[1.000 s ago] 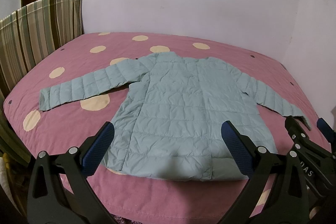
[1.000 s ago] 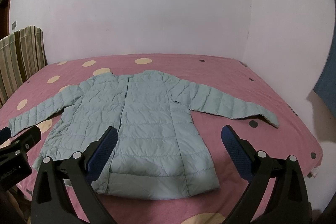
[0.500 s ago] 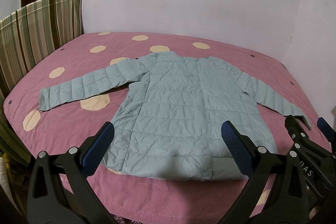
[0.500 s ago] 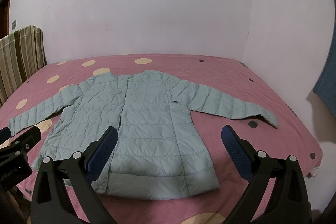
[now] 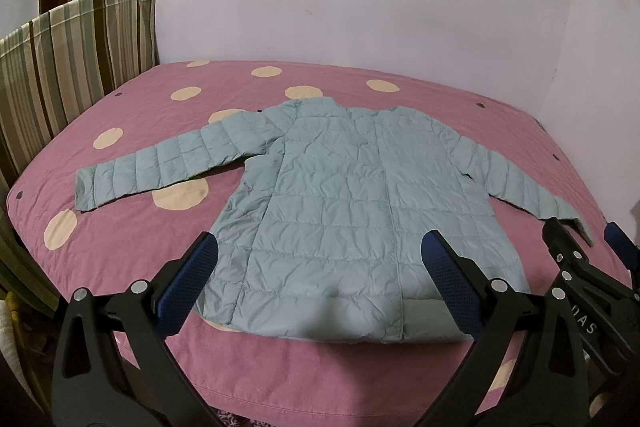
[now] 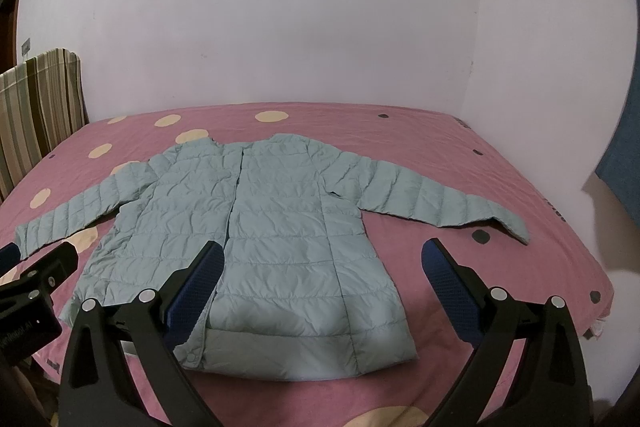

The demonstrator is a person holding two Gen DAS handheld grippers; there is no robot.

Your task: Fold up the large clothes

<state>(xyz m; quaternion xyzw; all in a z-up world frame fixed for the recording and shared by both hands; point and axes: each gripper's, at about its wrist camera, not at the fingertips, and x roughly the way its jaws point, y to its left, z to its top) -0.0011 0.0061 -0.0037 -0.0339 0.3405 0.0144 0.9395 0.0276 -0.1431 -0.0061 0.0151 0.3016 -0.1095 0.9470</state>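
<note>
A light teal quilted puffer jacket (image 5: 340,195) lies flat on the bed, front up, collar toward the far wall, both sleeves spread out sideways. It also shows in the right wrist view (image 6: 260,227). My left gripper (image 5: 320,283) is open and empty, hovering above the jacket's hem at the near edge of the bed. My right gripper (image 6: 320,283) is open and empty, above the hem's right part. The right gripper also shows at the right edge of the left wrist view (image 5: 580,263). The left gripper shows at the left edge of the right wrist view (image 6: 36,275).
The bed has a pink cover (image 5: 132,235) with cream dots. A striped headboard (image 5: 60,67) stands at the left. Pale walls close off the far side and the right side (image 6: 540,87). A blue cloth (image 6: 624,163) hangs at the far right.
</note>
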